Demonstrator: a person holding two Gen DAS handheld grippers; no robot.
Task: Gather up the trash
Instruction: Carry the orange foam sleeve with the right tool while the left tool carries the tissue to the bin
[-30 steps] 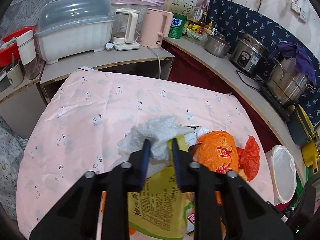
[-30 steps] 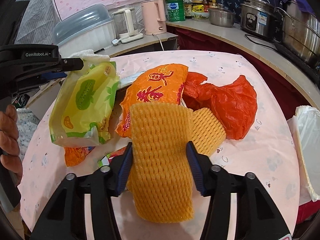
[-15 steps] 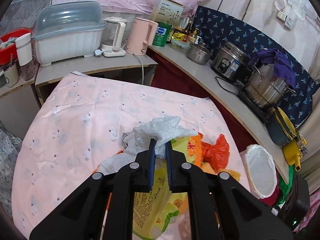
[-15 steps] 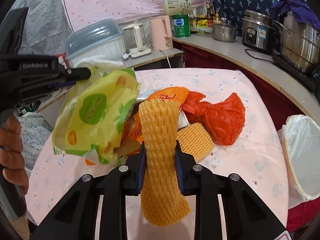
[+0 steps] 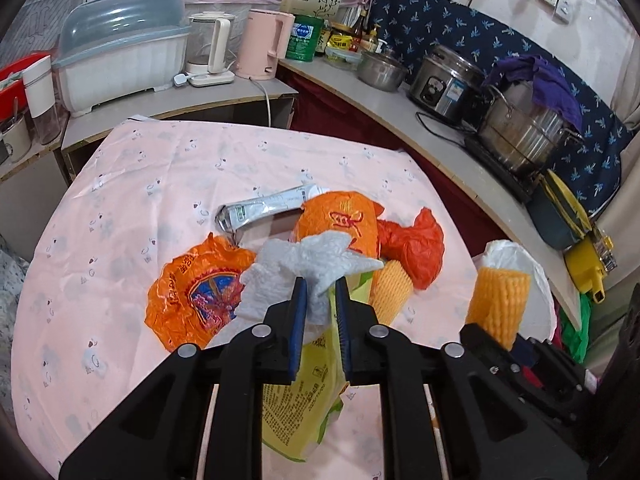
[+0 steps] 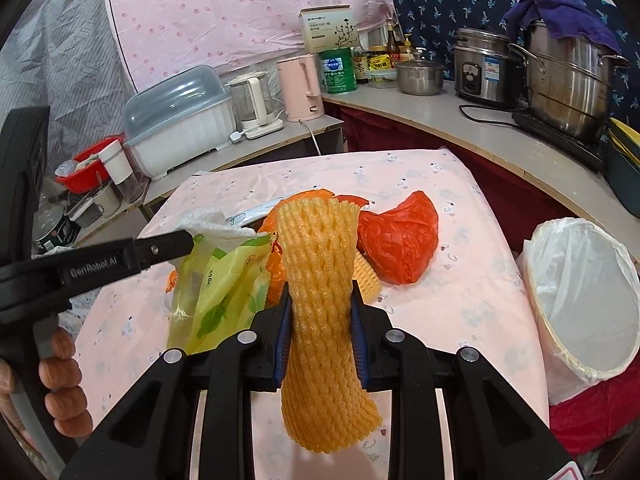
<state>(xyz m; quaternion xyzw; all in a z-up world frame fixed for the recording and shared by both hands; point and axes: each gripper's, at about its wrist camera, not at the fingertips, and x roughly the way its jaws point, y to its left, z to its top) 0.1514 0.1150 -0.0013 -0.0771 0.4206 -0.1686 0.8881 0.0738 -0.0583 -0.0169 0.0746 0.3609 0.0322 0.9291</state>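
My left gripper point(image 5: 320, 294) is shut on a crumpled white paper towel point(image 5: 308, 268) and a yellow-green wrapper point(image 5: 304, 400), held above the pink table. It also shows in the right wrist view point(image 6: 188, 240) with the wrapper point(image 6: 220, 292). My right gripper point(image 6: 320, 308) is shut on an orange foam net point(image 6: 320, 320), lifted off the table; the net also shows in the left wrist view point(image 5: 498, 304). On the table lie an orange snack bag point(image 5: 196, 296), another orange bag point(image 5: 340, 224), a red plastic bag point(image 5: 416, 248), a second foam net point(image 5: 390, 292) and a silver wrapper point(image 5: 268, 208).
A white-lined trash bin point(image 6: 588, 296) stands at the table's right edge. A counter point(image 5: 400, 100) behind holds a rice cooker point(image 5: 444, 80), steel pot point(image 5: 524, 132), pink kettle point(image 5: 264, 48) and dish box point(image 5: 120, 64).
Both grippers have lifted higher with their loads. The left one has raised the towel and wrapper, uncovering the orange snack bag and silver wrapper. The right one has moved the foam net towards the bin.
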